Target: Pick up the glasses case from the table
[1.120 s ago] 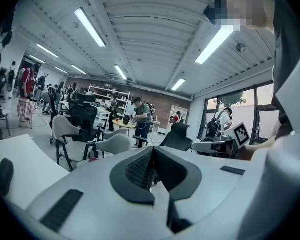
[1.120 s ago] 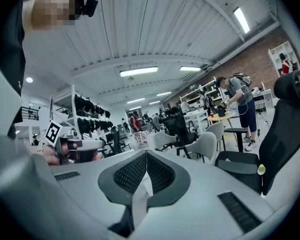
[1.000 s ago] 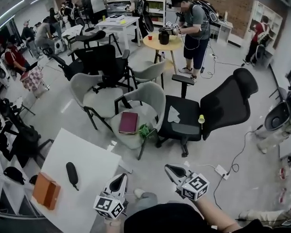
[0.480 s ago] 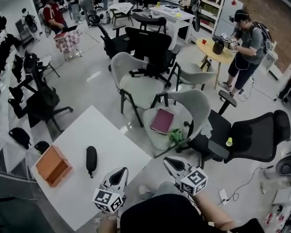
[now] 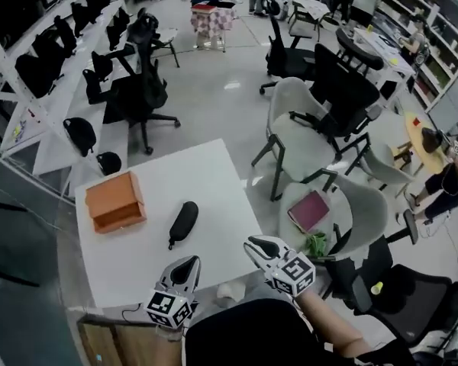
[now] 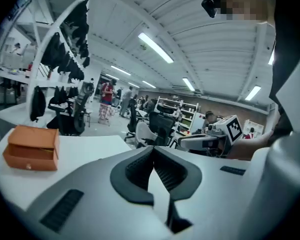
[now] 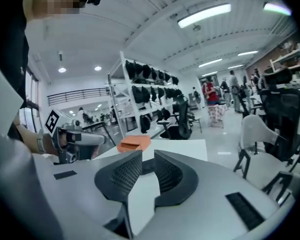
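The black glasses case (image 5: 183,223) lies on the white table (image 5: 145,258), to the right of an orange box (image 5: 116,200). Both grippers hover at the table's near edge, short of the case. My left gripper (image 5: 187,262) is shut with nothing in it; its tips meet in the left gripper view (image 6: 153,150). To the right of the case, my right gripper (image 5: 254,243) is opening: a narrow gap shows between its empty jaws (image 7: 147,156). The orange box (image 7: 134,143) appears beyond them. A dark shape shows in that gap; I cannot tell if it is the case.
Grey chairs (image 5: 301,132) stand right of the table, one with a red book (image 5: 309,210) on its seat. Black office chairs (image 5: 141,90) and racks of bags (image 5: 30,67) fill the left. A wooden cabinet edge (image 5: 114,343) is at the bottom left. People stand far off.
The head view has swung from the chairs onto the white table. Both grippers came along and now hang over the table's near edge. The right jaws have parted slightly.
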The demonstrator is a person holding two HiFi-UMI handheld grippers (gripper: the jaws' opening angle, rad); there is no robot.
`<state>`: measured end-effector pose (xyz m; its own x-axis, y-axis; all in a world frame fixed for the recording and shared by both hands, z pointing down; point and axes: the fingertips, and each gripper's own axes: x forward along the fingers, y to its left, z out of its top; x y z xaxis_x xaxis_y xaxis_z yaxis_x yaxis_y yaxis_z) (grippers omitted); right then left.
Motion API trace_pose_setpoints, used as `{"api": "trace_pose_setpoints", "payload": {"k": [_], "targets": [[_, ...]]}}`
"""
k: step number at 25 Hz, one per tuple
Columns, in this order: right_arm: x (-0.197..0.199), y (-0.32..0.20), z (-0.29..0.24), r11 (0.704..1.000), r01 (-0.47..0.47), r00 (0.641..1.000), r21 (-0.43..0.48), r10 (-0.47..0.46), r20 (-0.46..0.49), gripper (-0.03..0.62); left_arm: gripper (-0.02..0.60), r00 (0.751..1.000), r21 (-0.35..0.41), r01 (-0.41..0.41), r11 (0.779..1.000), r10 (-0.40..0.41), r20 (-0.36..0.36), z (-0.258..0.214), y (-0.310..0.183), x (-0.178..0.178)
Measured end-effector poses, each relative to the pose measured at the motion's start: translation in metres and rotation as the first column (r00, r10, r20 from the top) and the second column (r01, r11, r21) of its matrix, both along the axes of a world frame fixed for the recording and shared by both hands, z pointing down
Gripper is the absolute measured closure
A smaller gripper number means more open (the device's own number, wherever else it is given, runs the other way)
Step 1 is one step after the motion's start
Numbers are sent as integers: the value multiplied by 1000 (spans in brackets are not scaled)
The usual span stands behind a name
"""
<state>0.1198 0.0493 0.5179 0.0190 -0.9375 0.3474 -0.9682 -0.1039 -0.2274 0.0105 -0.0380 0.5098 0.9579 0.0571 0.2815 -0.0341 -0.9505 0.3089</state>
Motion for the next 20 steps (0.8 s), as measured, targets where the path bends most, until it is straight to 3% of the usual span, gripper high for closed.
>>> {"api": "trace_pose_setpoints", "payload": {"k": [4,9,12,16,20], "targets": [[0,-58,19,967,242,968,-74,-246,-41,444,563,984,-13,178,984,-178,34,10,-20,-11],[-7,-114,53,858,487,857,-164,-505,-99,332,563,919,-43,391,919,-387,78,21,-34,-25],[-13,-140,78,770,598,763,-223,-632,-135,289,563,862,-44,501,864,-494,110,27,-32,-32],[-18,-171,115,659,680,621,-323,-751,-226,244,563,787,-50,612,789,-601,141,34,-22,-44],[-36,-197,157,528,739,439,-418,-848,-295,223,563,706,-59,704,708,-687,173,42,-6,-60]]}}
